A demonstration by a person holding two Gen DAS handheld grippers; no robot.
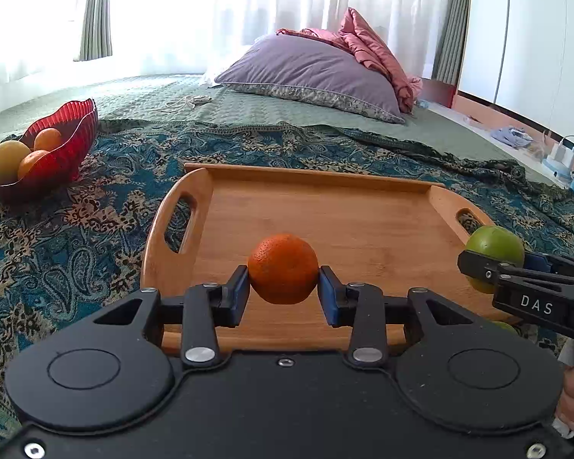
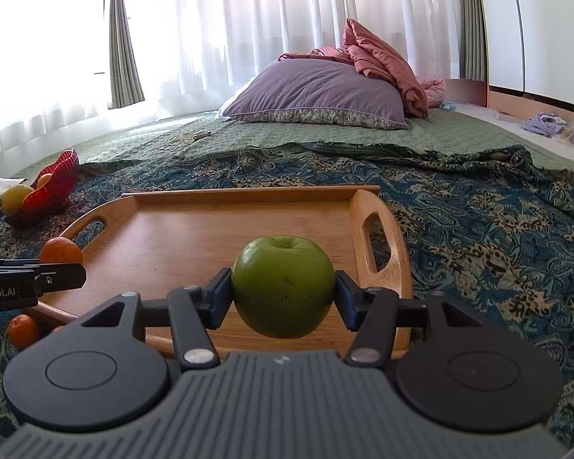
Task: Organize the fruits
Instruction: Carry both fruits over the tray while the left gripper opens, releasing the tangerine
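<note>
Orange (image 1: 283, 269) in left jaws, apple (image 2: 283, 287) right, tray (image 1: 363, 225) bare

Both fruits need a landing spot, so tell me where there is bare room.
The wooden tray floor is bare between both handle cutouts. The left gripper holds an orange over its near middle; the right gripper holds a green apple. The red bowl is crowded with fruit.

The wooden tray (image 2: 195, 229) floor lies bare ahead, walled by a low rim and raised handle ends. A loose orange (image 2: 22, 331) sits on the bedspread (image 2: 478, 237) near its left corner, possibly touching. The red bowl (image 1: 63, 149) stands well left.
</note>
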